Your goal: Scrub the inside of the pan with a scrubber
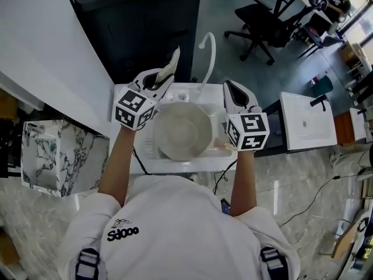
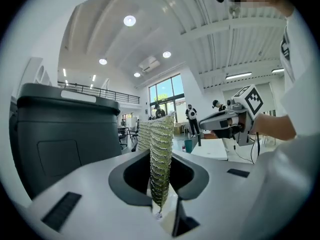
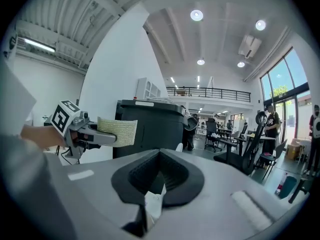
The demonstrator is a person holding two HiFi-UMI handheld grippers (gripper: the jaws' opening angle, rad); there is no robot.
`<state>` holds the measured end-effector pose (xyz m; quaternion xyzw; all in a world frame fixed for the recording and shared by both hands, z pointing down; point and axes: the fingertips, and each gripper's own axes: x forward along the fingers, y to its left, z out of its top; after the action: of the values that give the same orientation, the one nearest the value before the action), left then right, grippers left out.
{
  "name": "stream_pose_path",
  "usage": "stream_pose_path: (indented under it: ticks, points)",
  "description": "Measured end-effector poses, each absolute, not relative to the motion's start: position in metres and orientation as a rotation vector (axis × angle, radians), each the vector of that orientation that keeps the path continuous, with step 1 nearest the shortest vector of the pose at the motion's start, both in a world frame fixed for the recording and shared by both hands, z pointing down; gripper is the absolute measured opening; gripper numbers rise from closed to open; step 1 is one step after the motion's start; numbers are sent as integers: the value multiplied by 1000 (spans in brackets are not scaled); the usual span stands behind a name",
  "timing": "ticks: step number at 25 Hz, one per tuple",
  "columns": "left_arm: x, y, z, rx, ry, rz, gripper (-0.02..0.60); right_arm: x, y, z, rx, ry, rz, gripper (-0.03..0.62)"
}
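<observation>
A round, pale grey pan (image 1: 182, 131) sits in the white sink (image 1: 131, 156), below and between both grippers. My left gripper (image 1: 166, 74) is held up over the sink's back left, shut on a yellow-green mesh scrubber (image 1: 173, 62). In the left gripper view the scrubber (image 2: 161, 154) stands edge-on between the jaws of the left gripper (image 2: 160, 186). My right gripper (image 1: 232, 89) hovers over the sink's right side. Its jaws look shut with nothing in them in the right gripper view (image 3: 159, 176). That view also shows the left gripper (image 3: 75, 129) holding the scrubber (image 3: 117, 132).
A white faucet (image 1: 208, 50) curves up behind the sink. A tall black bin (image 1: 140, 22) stands right behind it. To the left is a white wall (image 1: 41, 57). A second white sink unit (image 1: 306, 121) stands to the right, and office chairs (image 1: 262, 22) beyond.
</observation>
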<state>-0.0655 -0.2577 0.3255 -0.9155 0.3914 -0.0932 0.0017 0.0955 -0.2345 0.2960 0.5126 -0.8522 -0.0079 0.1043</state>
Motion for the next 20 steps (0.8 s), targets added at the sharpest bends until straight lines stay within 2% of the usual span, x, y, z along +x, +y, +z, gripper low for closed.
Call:
stream_pose_path:
  ticks: [12, 20]
  points:
    - [-61, -230, 267, -2791, 1173, -200, 66, 80, -222, 254, 1453, -2678, -13, 9]
    - [-56, -223, 263, -2780, 1133, -206, 66, 79, -219, 254, 1462, -2665, -14, 9]
